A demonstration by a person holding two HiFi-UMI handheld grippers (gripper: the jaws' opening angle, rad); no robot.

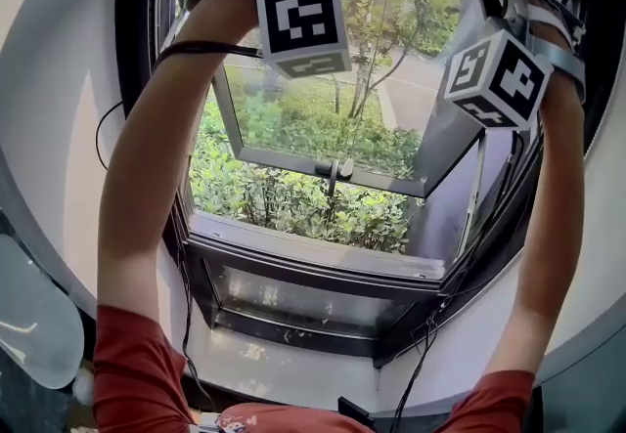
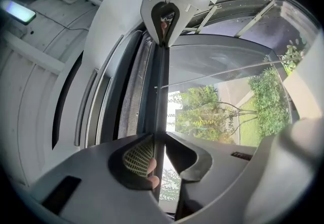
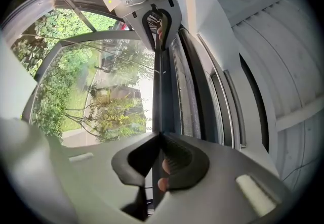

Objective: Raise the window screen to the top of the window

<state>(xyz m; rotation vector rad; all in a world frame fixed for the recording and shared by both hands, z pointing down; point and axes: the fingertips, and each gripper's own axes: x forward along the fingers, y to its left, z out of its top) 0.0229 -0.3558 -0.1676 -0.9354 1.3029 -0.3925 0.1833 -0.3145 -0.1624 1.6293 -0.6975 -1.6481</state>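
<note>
The window screen's dark bottom bar (image 2: 161, 91) runs straight away from my left gripper (image 2: 158, 139), whose jaws are shut on it. At the bar's far end my right gripper (image 2: 164, 20) also clamps it. In the right gripper view the same bar (image 3: 158, 101) passes between the shut jaws of my right gripper (image 3: 158, 137) and reaches the left gripper (image 3: 158, 23). From the head view both arms are stretched up high, with the left marker cube (image 1: 303, 22) and the right marker cube (image 1: 497, 79) near the window's top. The jaws themselves are hidden there.
Below the hands an open glass sash (image 1: 293, 159) tilts outward, with a handle (image 1: 333, 169) on its lower rail. The dark window frame and sill (image 1: 313, 260) lie beneath it, and green bushes (image 1: 284, 201) are outside. Cables (image 1: 186, 50) trail along both arms.
</note>
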